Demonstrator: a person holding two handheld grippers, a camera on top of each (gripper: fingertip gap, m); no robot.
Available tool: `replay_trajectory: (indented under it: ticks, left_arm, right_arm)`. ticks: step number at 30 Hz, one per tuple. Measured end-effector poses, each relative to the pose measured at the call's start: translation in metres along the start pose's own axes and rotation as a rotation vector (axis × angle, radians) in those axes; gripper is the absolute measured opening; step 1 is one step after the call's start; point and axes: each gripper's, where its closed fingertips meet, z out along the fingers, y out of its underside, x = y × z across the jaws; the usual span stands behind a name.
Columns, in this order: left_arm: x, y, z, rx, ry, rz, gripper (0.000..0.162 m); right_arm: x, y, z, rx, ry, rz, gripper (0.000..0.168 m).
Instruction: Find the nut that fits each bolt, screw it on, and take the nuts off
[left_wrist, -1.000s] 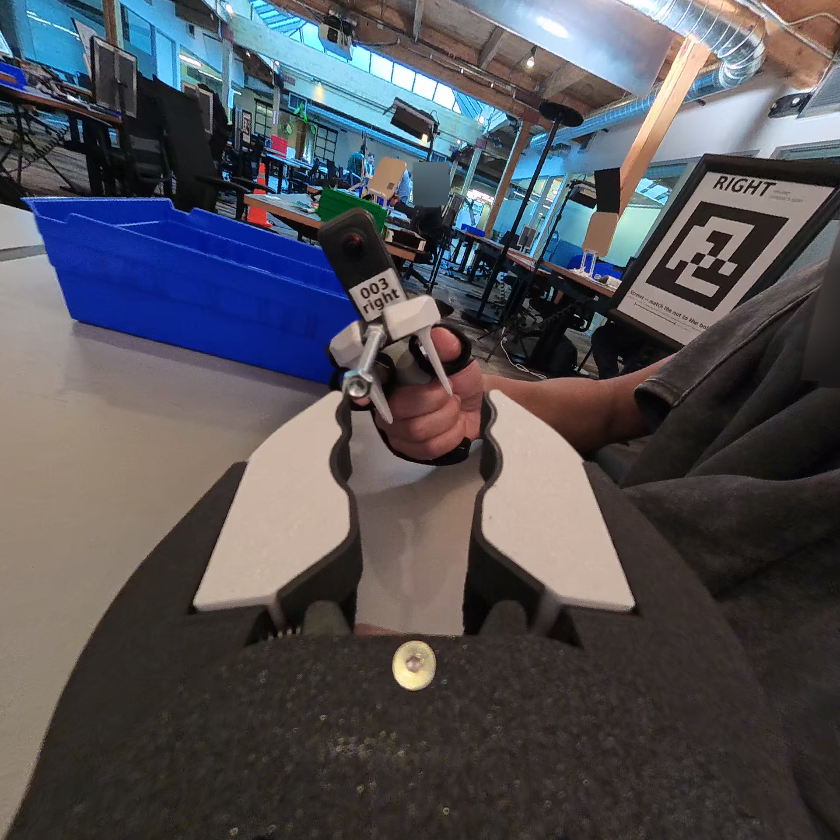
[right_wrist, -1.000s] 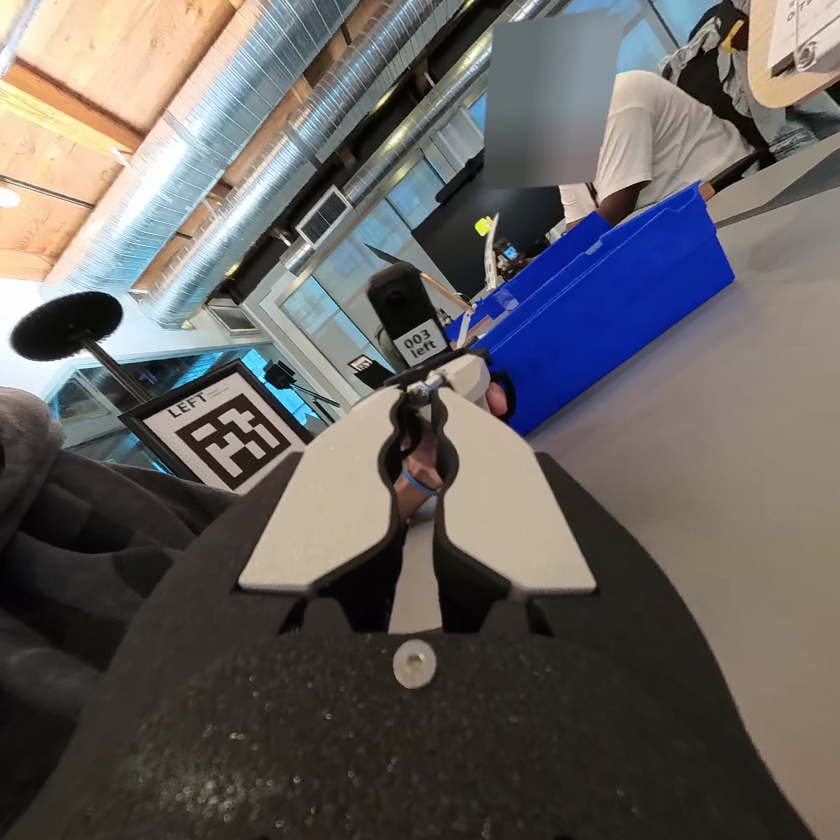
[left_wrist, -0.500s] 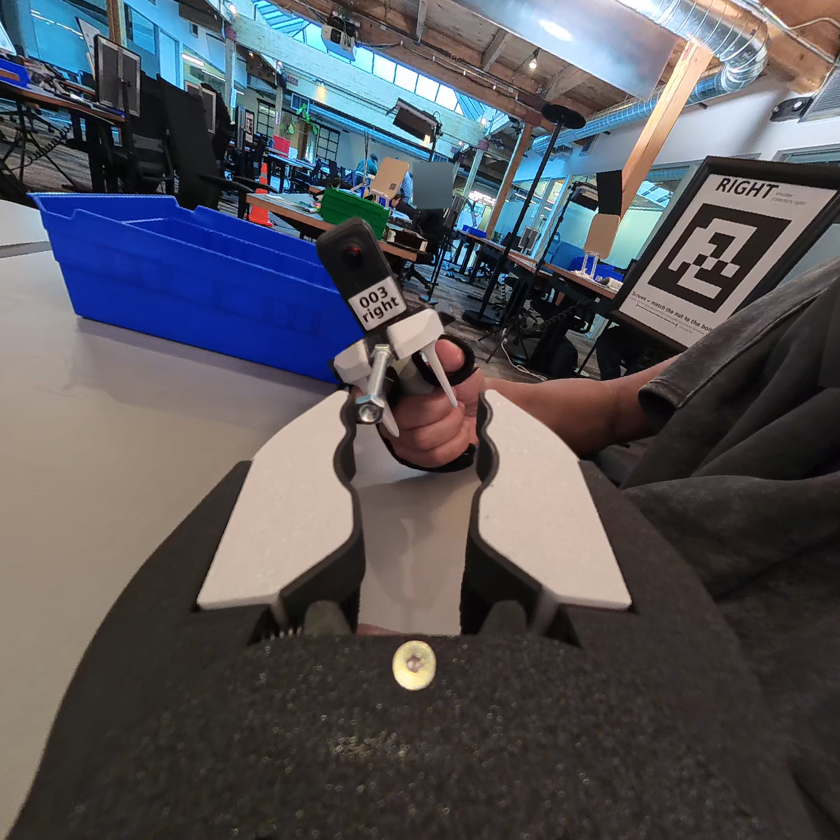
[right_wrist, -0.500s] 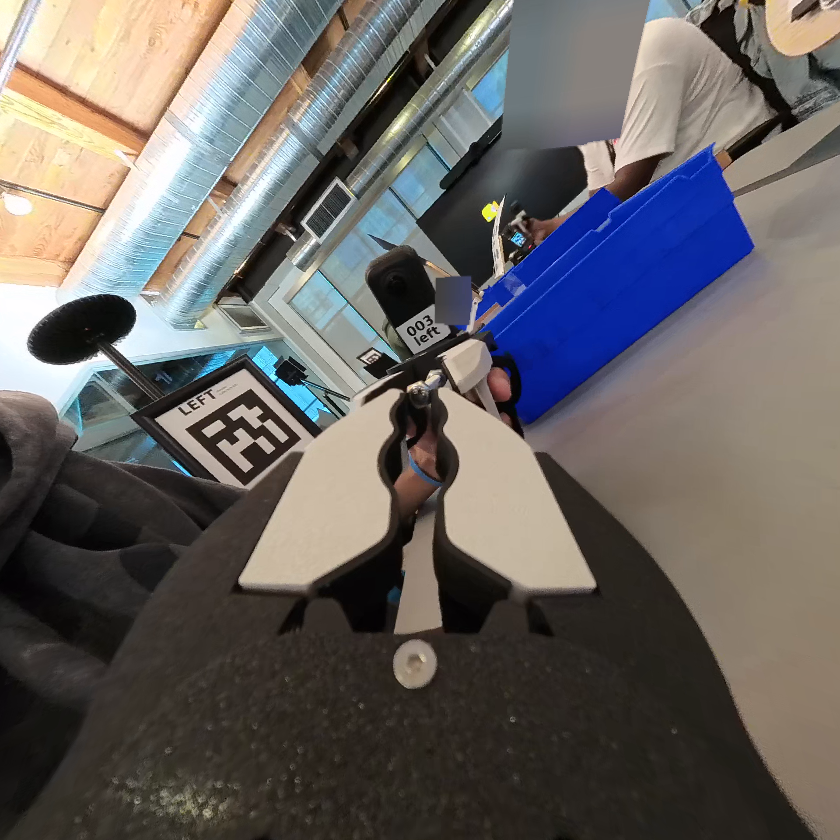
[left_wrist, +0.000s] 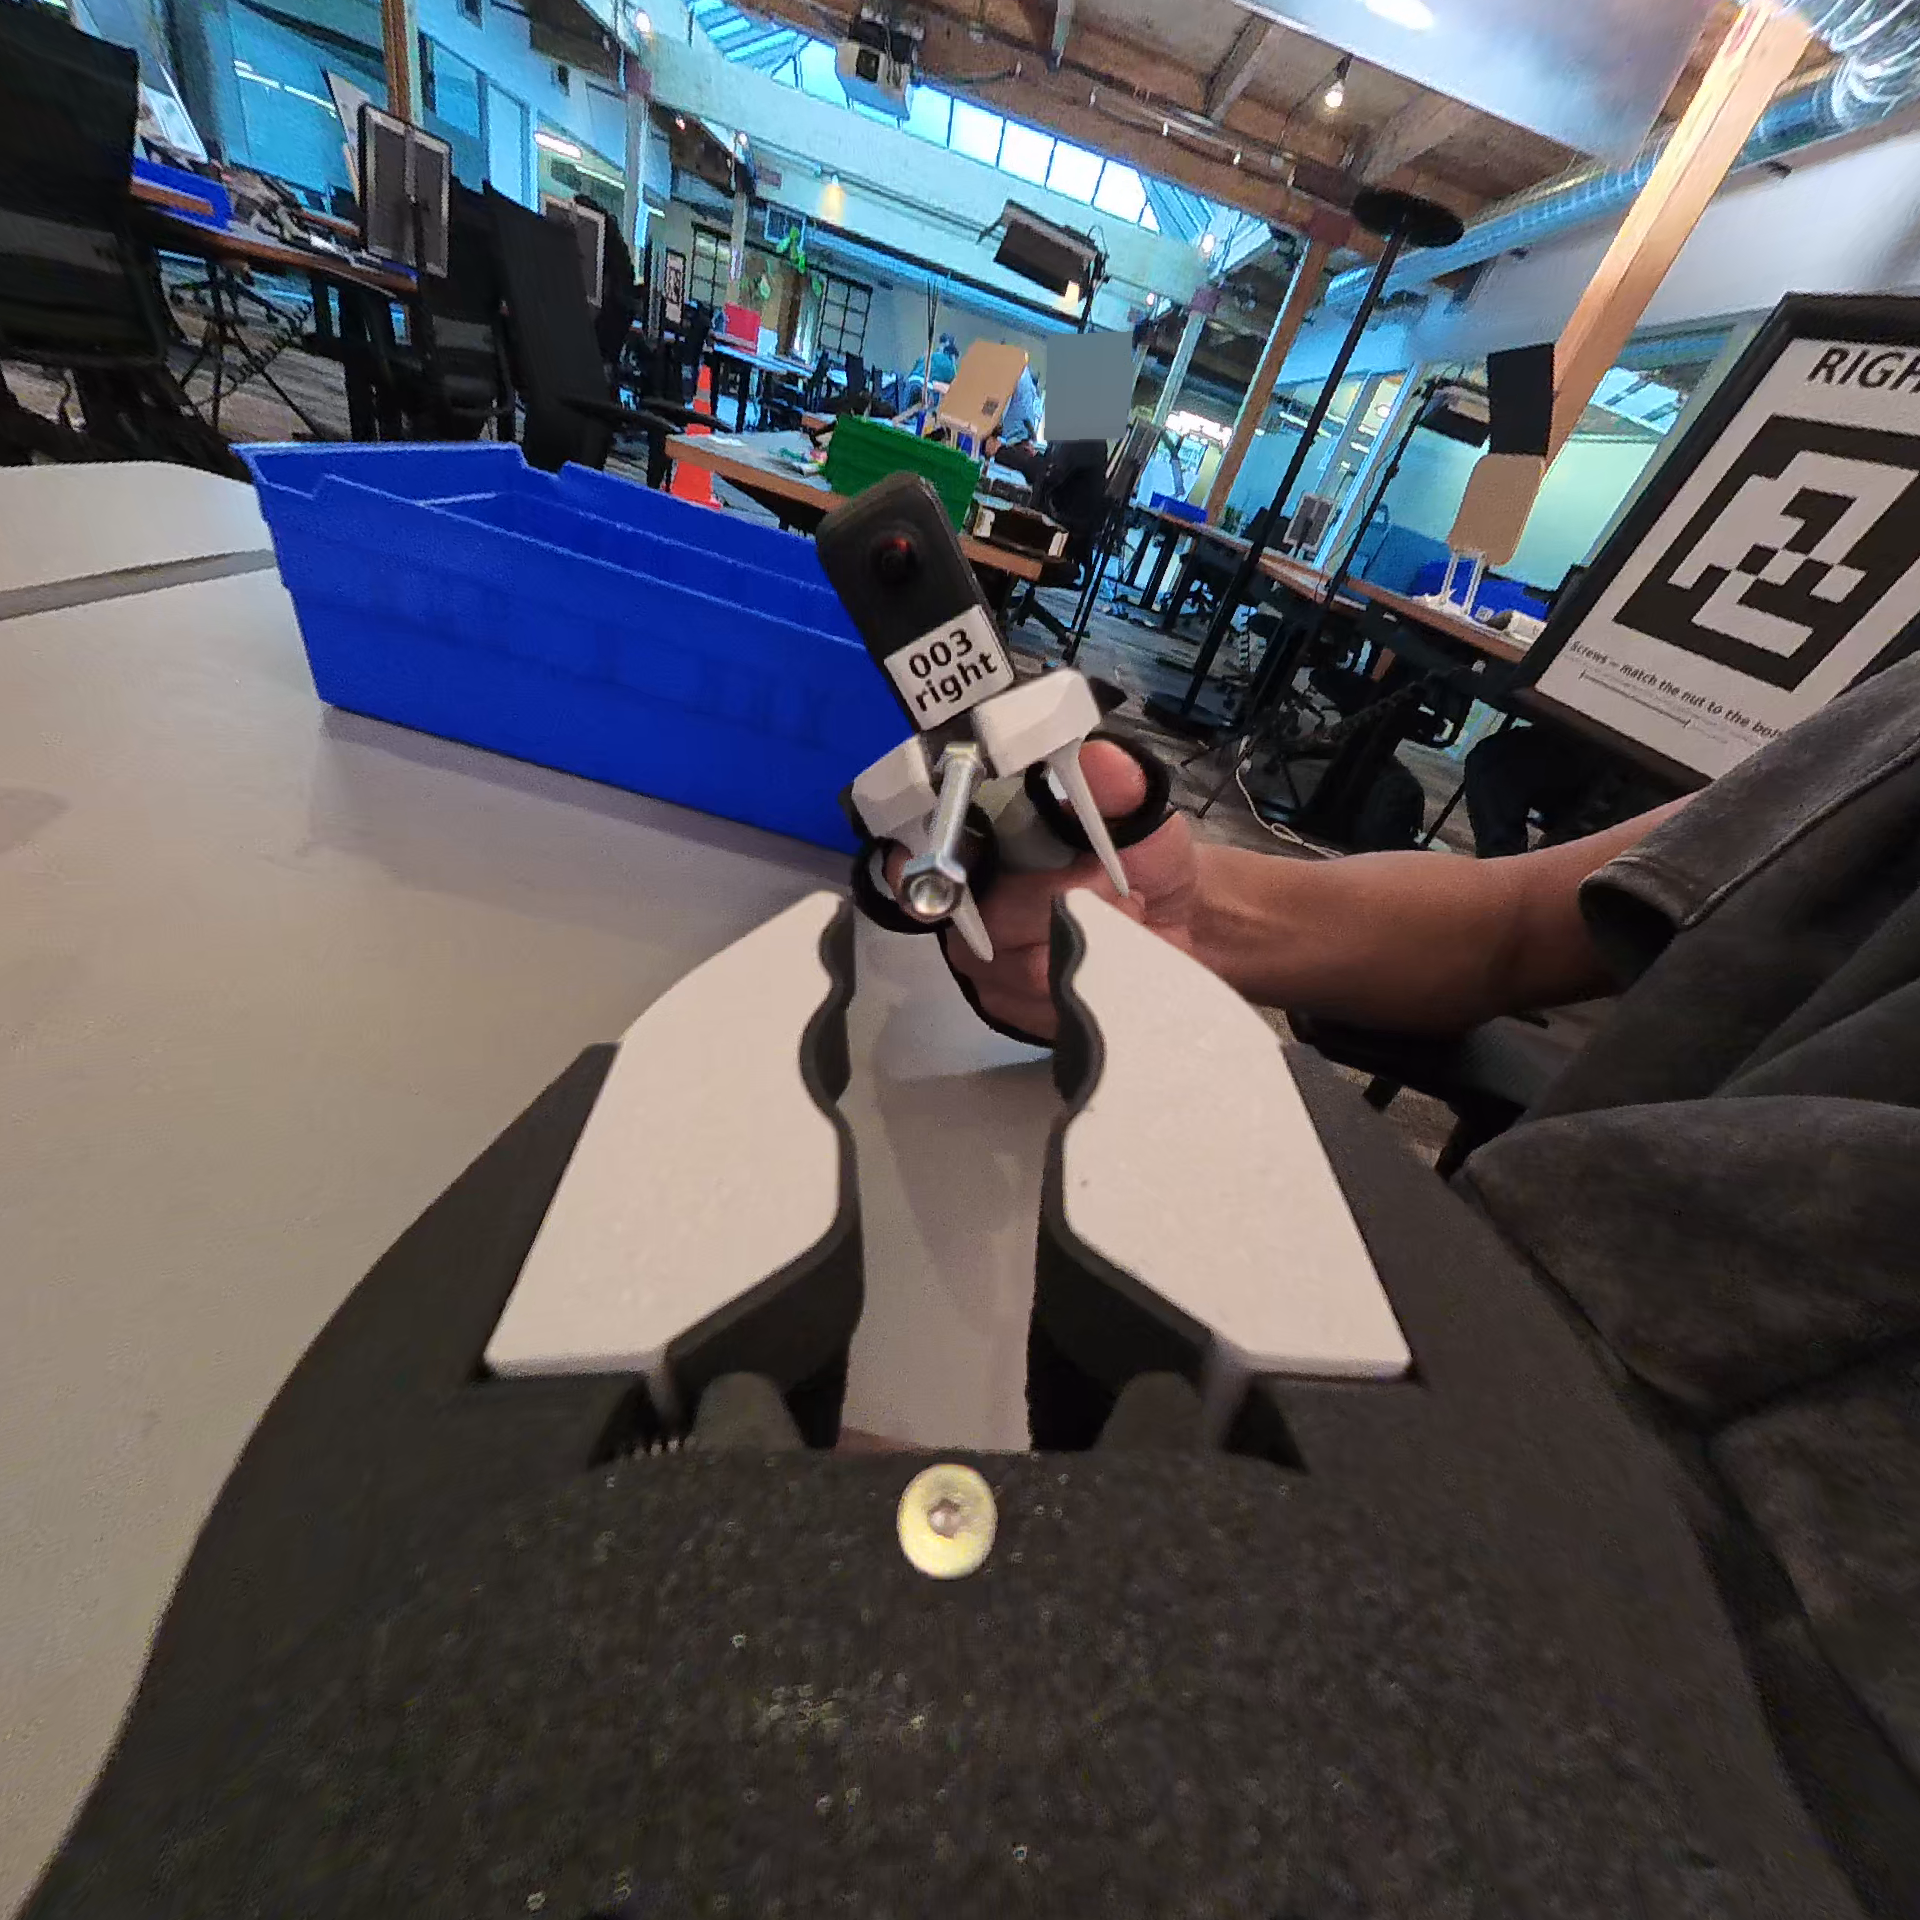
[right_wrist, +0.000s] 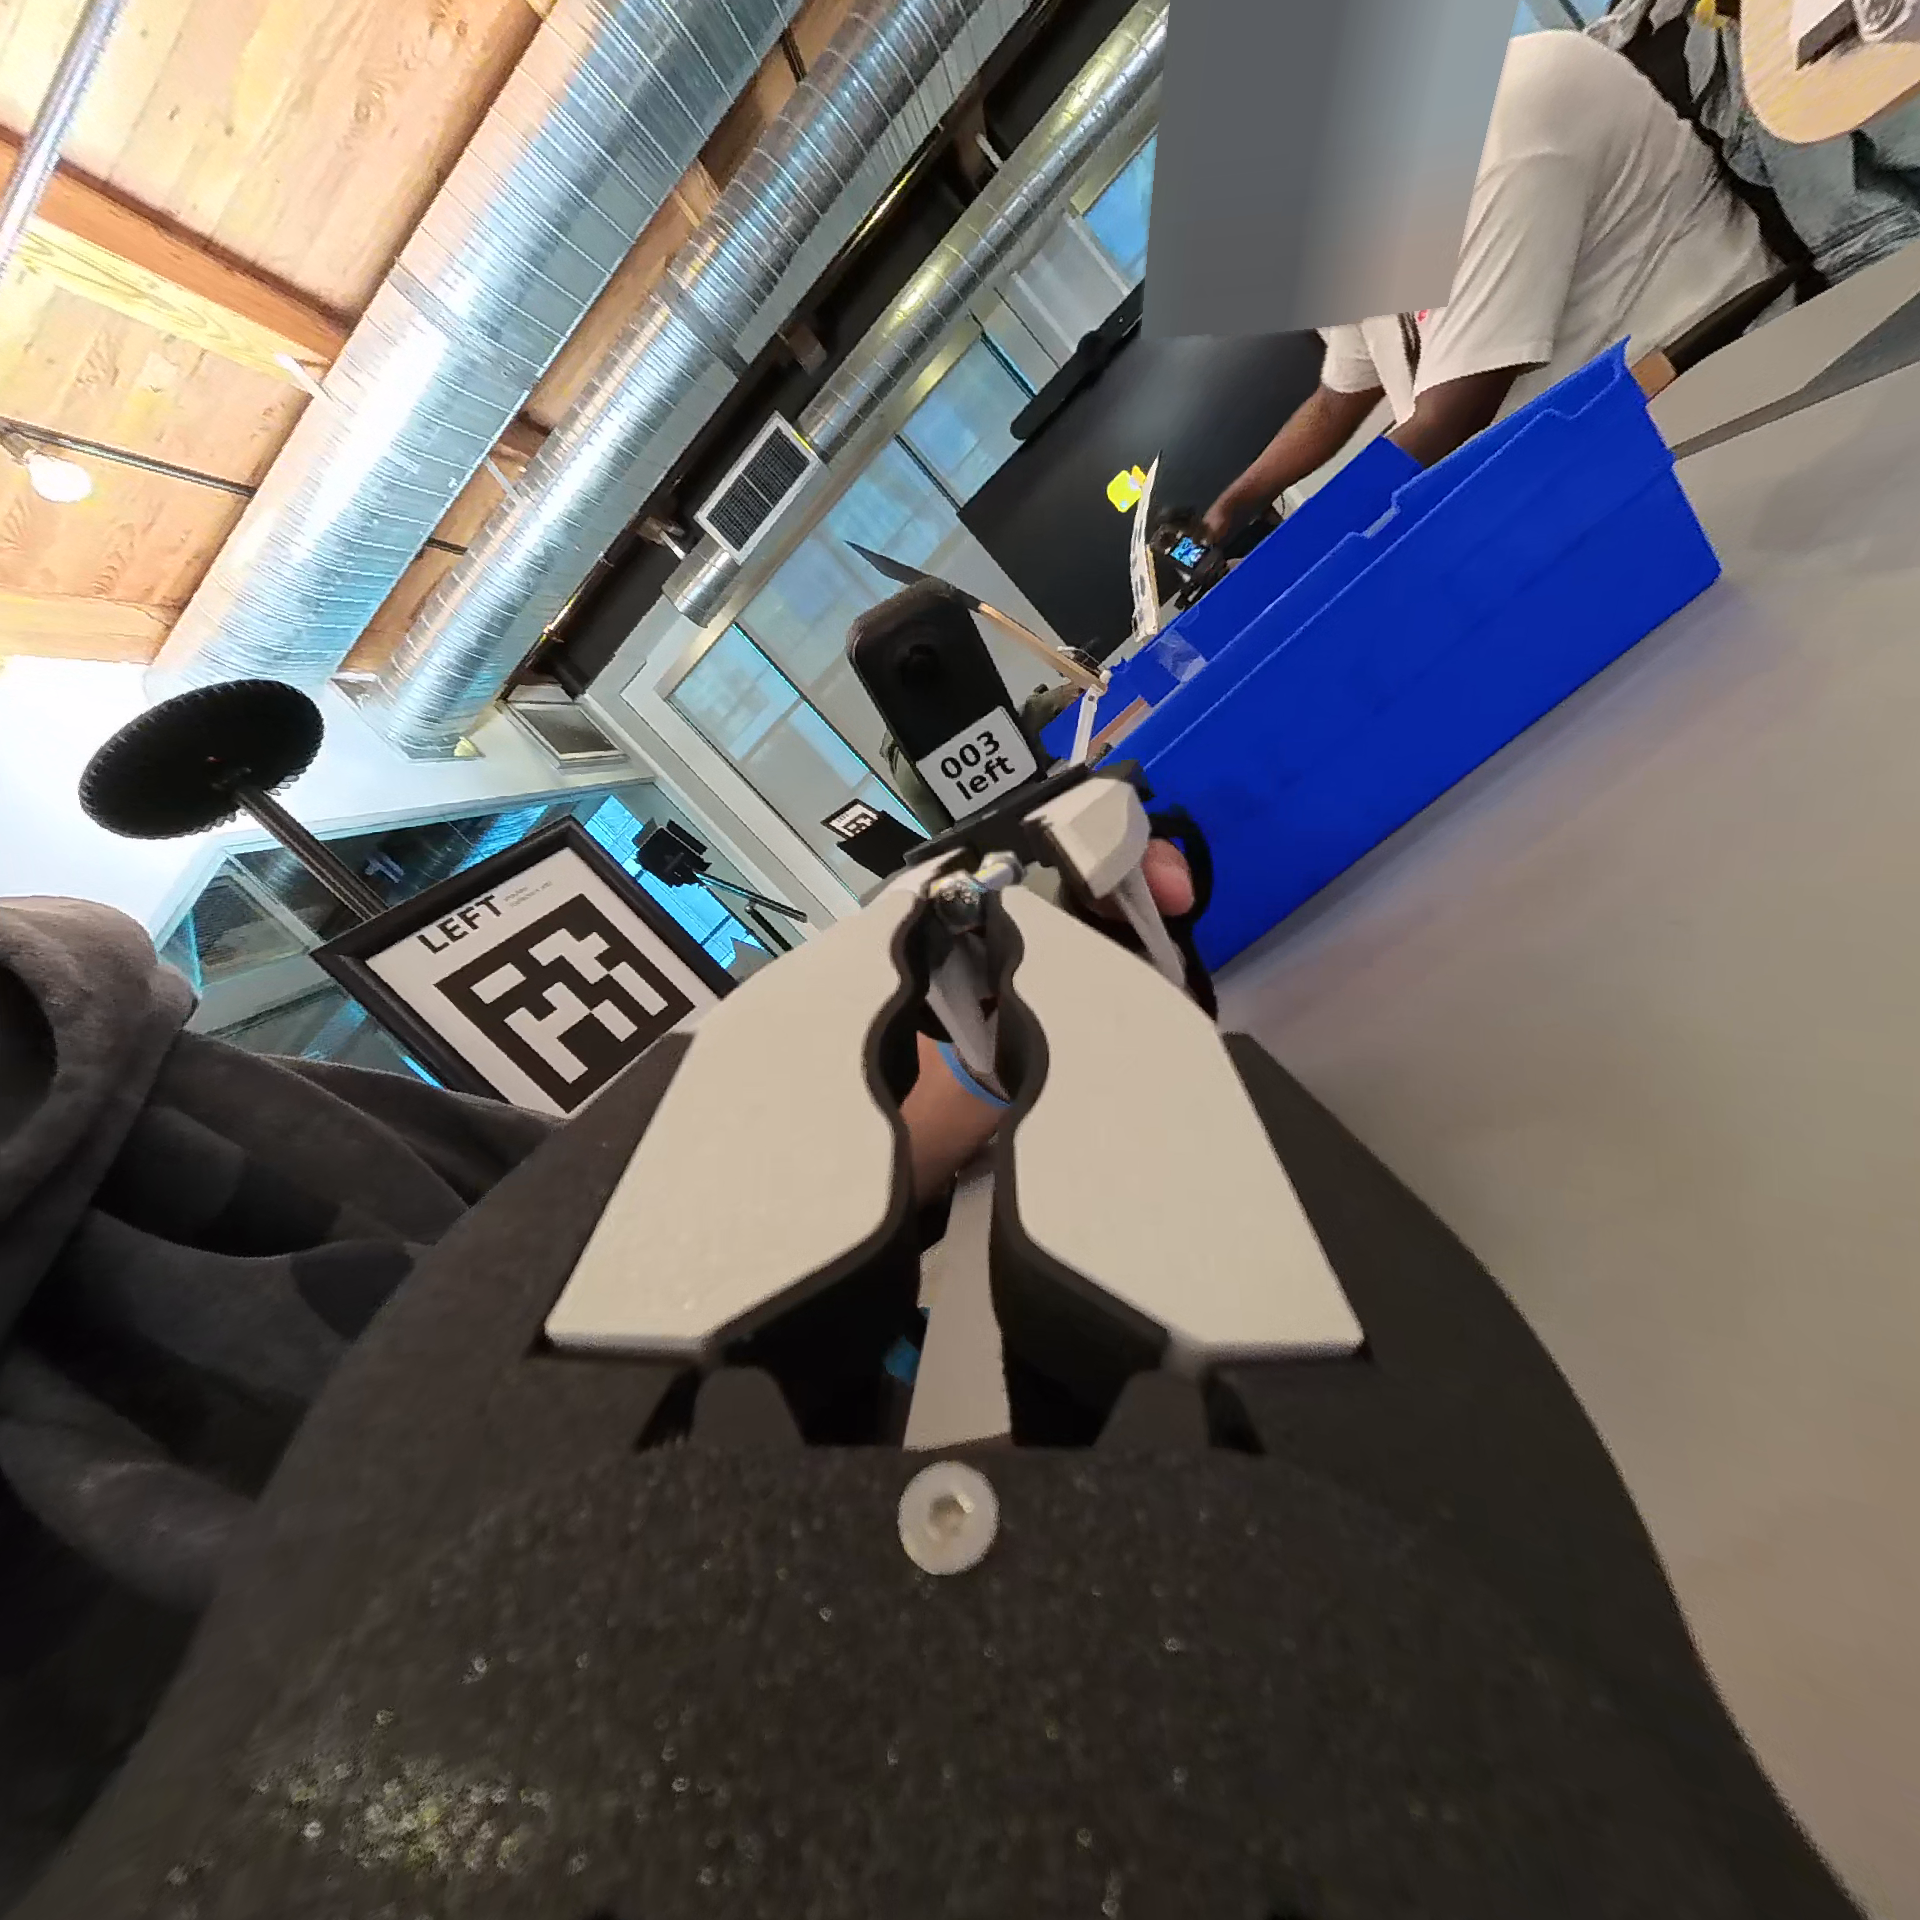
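My right gripper (right_wrist: 961, 914) is shut on a silver bolt (right_wrist: 982, 888) held across its tips. In the left wrist view the right gripper (left_wrist: 1044, 909) faces me. There the bolt (left_wrist: 951, 821) slants down along its left finger, with a hex nut (left_wrist: 928, 894) at the near end. My left gripper (left_wrist: 948, 914) is open and empty. Its tips are level with the nut, which sits just beyond the gap. One white finger (right_wrist: 1091, 842) of the left gripper shows behind the bolt in the right wrist view.
A blue bin (left_wrist: 540, 623) stands on the grey table (left_wrist: 260, 987) behind the grippers; it also shows in the right wrist view (right_wrist: 1403, 665). Framed marker signs stand at the table's sides (left_wrist: 1766, 561) (right_wrist: 551, 997). A person in white (right_wrist: 1590, 208) is beyond the bin. My left and right fingertips are right by each other.
The right gripper has tilted and shifted slightly with the bolt still in it. The left gripper stays open, with the nut end of the bolt now nearer its tips.
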Motion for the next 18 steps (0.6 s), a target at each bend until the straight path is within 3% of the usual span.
replay_trajectory:
  ticks: [9, 11, 18]
  left_arm:
    - [-0.0032, -0.0073, -0.0055, 0.039, 0.013, -0.071, 0.023]
    - [-0.0025, -0.003, -0.0046, 0.01, 0.017, -0.063, 0.011]
    - [-0.0021, -0.0058, -0.0046, -0.012, -0.028, 0.038, 0.01]
  right_arm:
    - [0.0025, 0.0024, -0.0001, -0.018, 0.018, -0.021, 0.01]
    - [0.0018, 0.0022, 0.0006, -0.014, 0.017, -0.022, 0.01]
    - [0.0025, 0.0015, 0.0004, 0.011, -0.009, 0.053, 0.01]
